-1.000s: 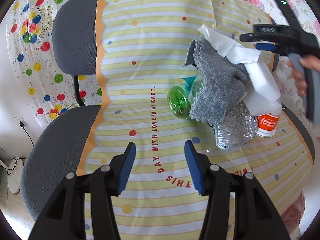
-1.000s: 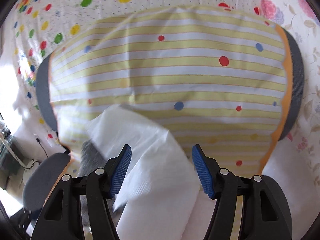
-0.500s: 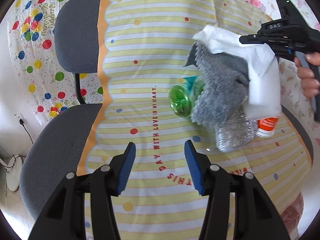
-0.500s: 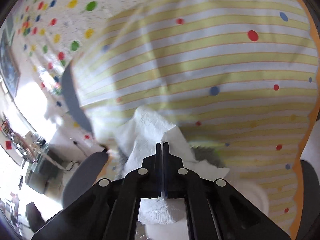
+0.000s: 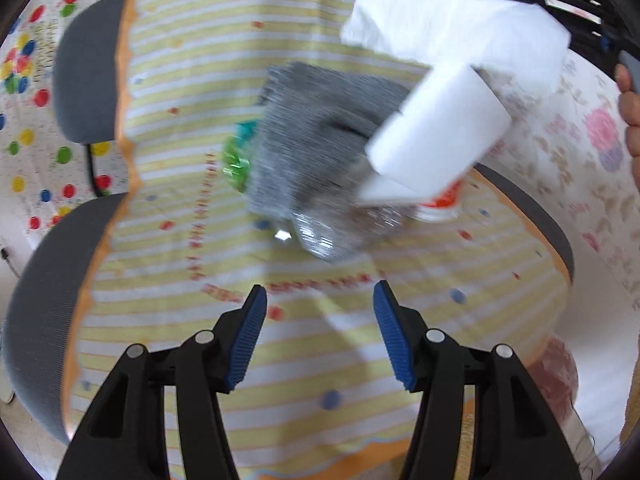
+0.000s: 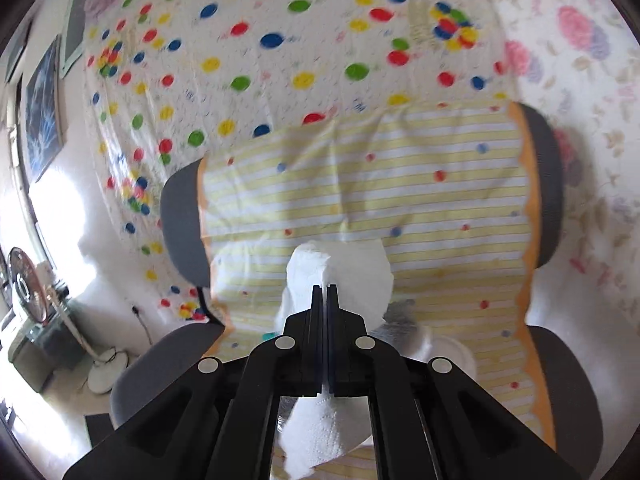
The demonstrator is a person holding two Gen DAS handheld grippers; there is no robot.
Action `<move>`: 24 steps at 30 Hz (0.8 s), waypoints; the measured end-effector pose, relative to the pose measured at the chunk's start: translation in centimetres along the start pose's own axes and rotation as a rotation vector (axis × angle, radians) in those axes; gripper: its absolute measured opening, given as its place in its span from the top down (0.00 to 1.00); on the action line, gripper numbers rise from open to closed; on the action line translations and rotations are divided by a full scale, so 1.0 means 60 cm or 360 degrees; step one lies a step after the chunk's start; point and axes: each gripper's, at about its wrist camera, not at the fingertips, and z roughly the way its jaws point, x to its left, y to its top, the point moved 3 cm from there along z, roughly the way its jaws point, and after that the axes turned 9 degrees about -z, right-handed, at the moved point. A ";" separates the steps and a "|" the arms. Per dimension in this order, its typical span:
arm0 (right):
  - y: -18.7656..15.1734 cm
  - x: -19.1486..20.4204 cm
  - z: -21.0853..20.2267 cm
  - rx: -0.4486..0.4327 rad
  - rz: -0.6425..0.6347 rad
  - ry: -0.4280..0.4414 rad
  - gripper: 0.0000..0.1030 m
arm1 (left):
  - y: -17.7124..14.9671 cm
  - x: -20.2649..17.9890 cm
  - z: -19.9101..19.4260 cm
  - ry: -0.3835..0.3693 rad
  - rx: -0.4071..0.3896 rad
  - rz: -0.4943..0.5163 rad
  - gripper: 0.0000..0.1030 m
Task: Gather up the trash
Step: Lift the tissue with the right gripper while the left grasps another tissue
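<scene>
My right gripper (image 6: 325, 287) is shut on a white paper towel (image 6: 340, 276) and holds it lifted above the chair; the towel hangs from it in the left wrist view (image 5: 452, 80), at the upper right. Below the towel on the seat lie a grey knitted cloth (image 5: 316, 136), a silver foil wrapper (image 5: 332, 236), a green plastic bottle (image 5: 236, 160) and a white container with an orange label (image 5: 440, 200). My left gripper (image 5: 318, 332) is open and empty, low over the front of the seat, short of the pile.
The pile sits on an office chair (image 5: 80, 80) draped with a yellow-striped dotted cloth (image 5: 192, 80). Dotted and floral sheets (image 6: 280, 40) hang behind. A standing fan (image 6: 28, 288) is on the floor at the left.
My right gripper shut on the paper towel and lifted it up and away from the pile. My left gripper has shifted right and closer to the seat, staying open.
</scene>
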 end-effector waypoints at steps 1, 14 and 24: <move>-0.016 -0.011 -0.011 0.0019 0.0018 -0.0052 0.98 | -0.005 -0.007 0.003 -0.0018 0.0012 0.0008 0.48; -0.293 -0.049 -0.007 0.0418 0.0337 -0.0088 0.98 | -0.047 -0.067 0.064 0.0020 0.0187 0.0026 0.47; -0.280 -0.079 -0.060 0.0227 0.0407 -0.0198 0.98 | -0.057 -0.041 0.015 -0.0006 0.0120 -0.0022 0.48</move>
